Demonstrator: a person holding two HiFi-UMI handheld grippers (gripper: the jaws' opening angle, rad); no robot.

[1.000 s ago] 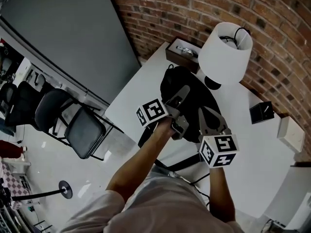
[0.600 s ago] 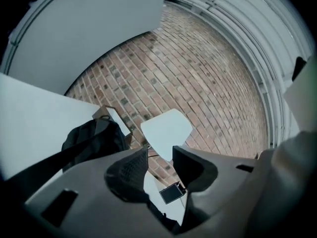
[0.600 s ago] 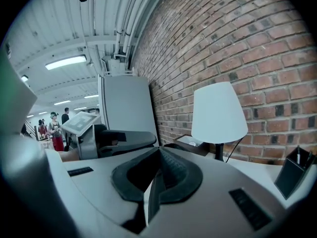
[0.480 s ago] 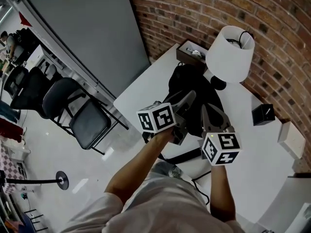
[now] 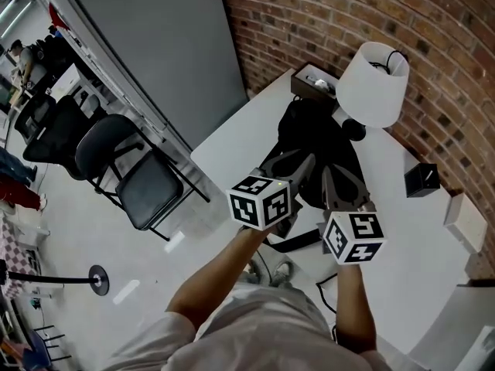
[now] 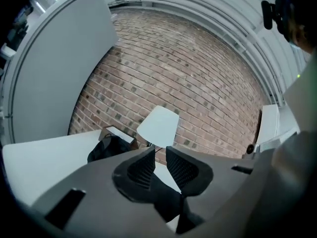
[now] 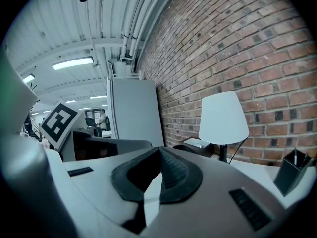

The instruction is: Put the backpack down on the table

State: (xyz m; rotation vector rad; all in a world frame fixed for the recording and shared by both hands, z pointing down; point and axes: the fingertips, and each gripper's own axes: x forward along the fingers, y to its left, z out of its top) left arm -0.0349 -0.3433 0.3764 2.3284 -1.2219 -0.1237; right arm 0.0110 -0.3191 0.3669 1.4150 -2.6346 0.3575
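Black fabric backpack lies on the white table; my left gripper, jaws closing, holds nothing, and my right gripper is closed, empty.

The backpack lies on the table, toward the far side by the brick wall. Just behind it, against the wall, sits a box. A lamp stands at the backpack's right. Farther right on the table are a pen holder and a flat box. A chair stands on the floor left of the table.
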